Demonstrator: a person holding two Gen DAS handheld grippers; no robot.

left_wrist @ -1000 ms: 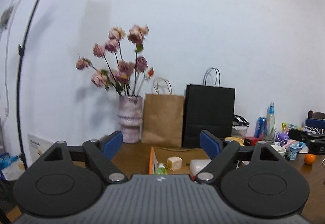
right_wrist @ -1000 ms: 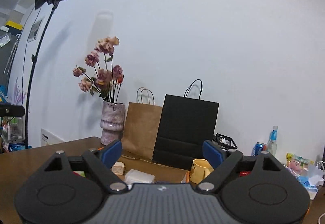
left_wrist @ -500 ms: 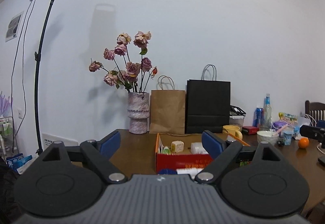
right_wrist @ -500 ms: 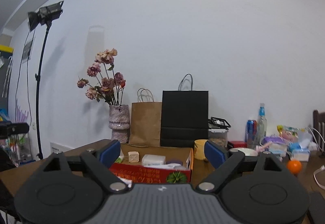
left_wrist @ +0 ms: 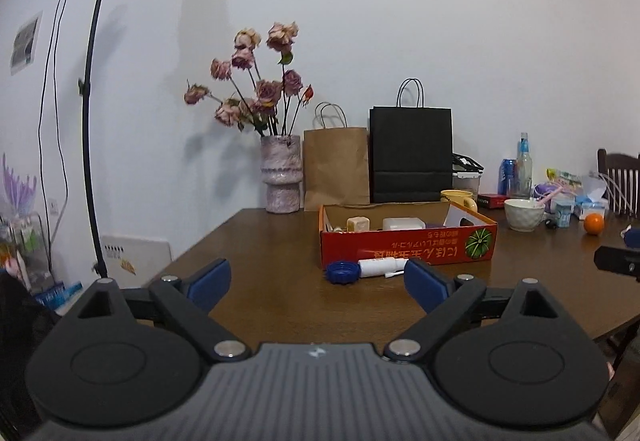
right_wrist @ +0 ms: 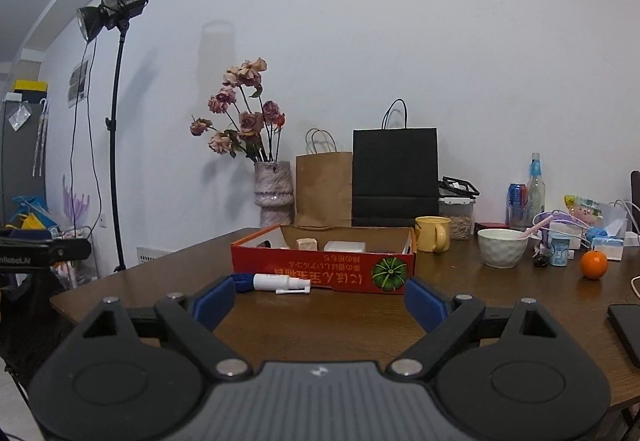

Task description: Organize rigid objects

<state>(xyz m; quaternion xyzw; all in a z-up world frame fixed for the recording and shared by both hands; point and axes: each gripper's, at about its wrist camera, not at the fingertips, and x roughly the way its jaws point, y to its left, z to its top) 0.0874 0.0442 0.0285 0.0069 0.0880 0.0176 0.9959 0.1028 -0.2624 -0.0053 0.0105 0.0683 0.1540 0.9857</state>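
A brown wooden surface (right_wrist: 340, 325) stands against a white wall, with a studio light (right_wrist: 116, 9) at the left. On it, a red cardboard box (right_wrist: 324, 269) holds small items; a white spray bottle (right_wrist: 280, 283) lies just before it. The left tool (left_wrist: 318, 281) is opening wide, empty; the right tool (right_wrist: 320, 299) stands wide, empty.

Left gripper (left_wrist: 316, 279), fingers spread wide and opening, nothing between them, held above the near edge of a brown bench (left_wrist: 272, 281). Ahead and slightly right of the gripper: a red cardboard box (left_wrist: 408, 247) holding a tan block (left_wrist: 357, 224) and a white block (left_wrist: 402, 223). Just before the box lie a blue cap (left_wrist: 341, 272) and a white spray bottle (left_wrist: 380, 267), touching each other. Far ahead: vase of dried roses (left_wrist: 281, 177), brown bag (left_wrist: 336, 169), black bag (left_wrist: 411, 155). Far right: white bowl (left_wrist: 524, 214), orange (left_wrist: 593, 224).
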